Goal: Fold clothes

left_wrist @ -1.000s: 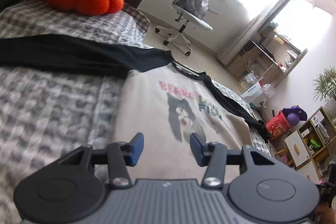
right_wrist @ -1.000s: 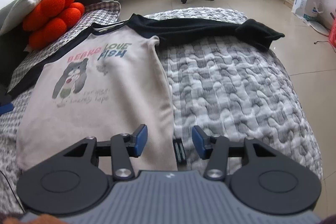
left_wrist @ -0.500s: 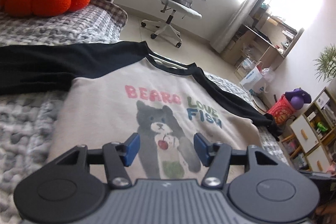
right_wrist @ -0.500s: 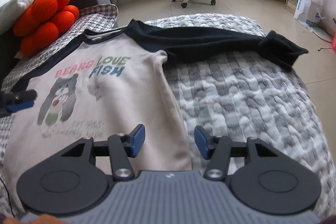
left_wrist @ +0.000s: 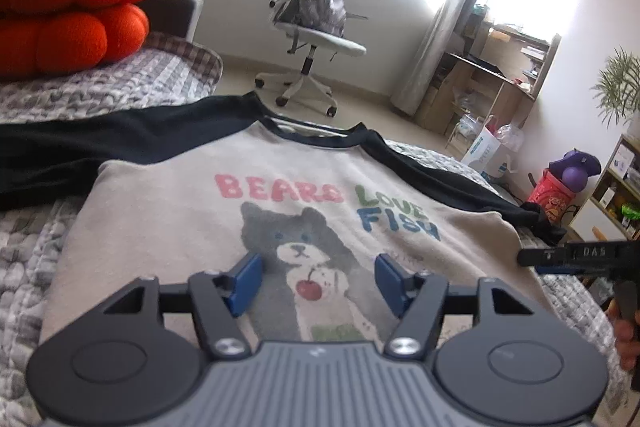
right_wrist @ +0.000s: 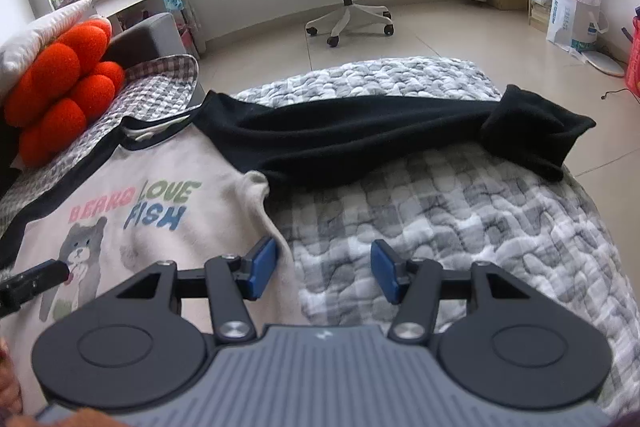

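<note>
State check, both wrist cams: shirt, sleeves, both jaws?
shirt: flat on the bed, print up, unfolded
right sleeve: spread sideways, unfolded
left sleeve: spread sideways, unfolded
left gripper: jaws open, just widened, nothing between
right gripper: jaws open, just widened, over shirt's side edge

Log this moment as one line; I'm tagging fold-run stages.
stage: pre-grasp | shirt: flat on bed, sleeves spread | left claw: opening, empty, over bear print | right claw: opening, empty, at shirt's side edge

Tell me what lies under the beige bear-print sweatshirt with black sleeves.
The beige bear-print sweatshirt with black sleeves lies flat on a grey-and-white checked quilted blanket, which shows around its edges and under the right black sleeve. Anything directly beneath the shirt's body is covered.
</note>
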### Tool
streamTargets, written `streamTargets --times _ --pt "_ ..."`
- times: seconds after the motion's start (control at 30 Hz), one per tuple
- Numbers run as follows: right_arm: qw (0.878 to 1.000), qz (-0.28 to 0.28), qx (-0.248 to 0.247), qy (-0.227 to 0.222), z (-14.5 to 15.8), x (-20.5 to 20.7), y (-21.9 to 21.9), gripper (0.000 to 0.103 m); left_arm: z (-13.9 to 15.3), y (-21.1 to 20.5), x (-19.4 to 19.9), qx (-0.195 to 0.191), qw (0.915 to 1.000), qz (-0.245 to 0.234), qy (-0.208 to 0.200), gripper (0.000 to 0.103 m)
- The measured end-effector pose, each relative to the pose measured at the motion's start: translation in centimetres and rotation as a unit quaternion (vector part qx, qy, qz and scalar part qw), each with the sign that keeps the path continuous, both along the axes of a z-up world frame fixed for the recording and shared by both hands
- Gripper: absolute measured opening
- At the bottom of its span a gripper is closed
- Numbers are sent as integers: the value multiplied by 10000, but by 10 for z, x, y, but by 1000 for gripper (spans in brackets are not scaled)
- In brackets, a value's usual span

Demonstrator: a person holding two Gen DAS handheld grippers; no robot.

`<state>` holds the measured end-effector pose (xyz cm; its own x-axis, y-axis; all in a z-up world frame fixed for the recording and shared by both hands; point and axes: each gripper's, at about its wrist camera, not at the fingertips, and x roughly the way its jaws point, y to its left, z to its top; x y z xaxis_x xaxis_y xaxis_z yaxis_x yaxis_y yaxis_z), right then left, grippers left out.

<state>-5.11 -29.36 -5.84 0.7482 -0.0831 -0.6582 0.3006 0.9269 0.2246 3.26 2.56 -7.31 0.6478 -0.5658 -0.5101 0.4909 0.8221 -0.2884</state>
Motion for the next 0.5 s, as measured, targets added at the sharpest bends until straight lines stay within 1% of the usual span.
streamTargets --times 0.1,0.27,0.4,0.5 --pt "10000 -12 -59 -38 3 3 -5 58 2 -3 0 83 10000 -1 -36 68" --pt "9996 -17 -243 -133 12 7 -10 59 1 -2 -1 64 10000 -3 -34 68" --pt "9993 -25 -347 -106 13 15 -12 60 2 -2 -1 94 10000 -20 -12 68" --pt "9994 23 -334 -113 12 18 -9 60 3 -3 0 130 9999 -57 29 68"
